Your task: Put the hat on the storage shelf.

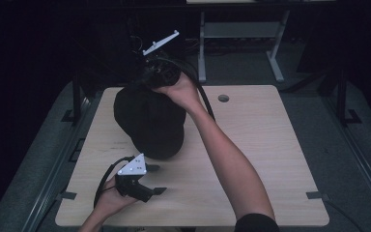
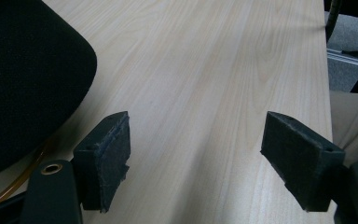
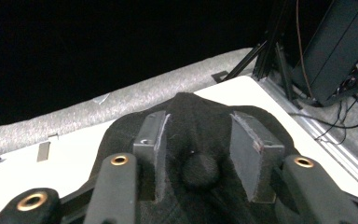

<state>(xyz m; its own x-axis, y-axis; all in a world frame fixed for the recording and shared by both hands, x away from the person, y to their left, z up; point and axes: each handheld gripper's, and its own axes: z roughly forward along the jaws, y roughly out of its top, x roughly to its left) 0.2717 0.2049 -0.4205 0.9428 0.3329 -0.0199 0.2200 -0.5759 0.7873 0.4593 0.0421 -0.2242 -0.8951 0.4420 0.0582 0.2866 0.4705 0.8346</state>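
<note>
Black cap (image 2: 23, 79) cut off by left gripper view's edge; far side hidden.

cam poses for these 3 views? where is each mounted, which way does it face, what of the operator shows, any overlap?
High view: fixed above the person's side, facing forward and down on the table; both forearms, left claw and right claw show.
Left gripper view: rides the left claw, looks low across the tabletop; its open jaws show.
Right gripper view: rides the right claw, looks down over the black cap toward the table's far corner; jaws straddle the crown's top.
Shared: the cap and the table appear in all three.
</note>
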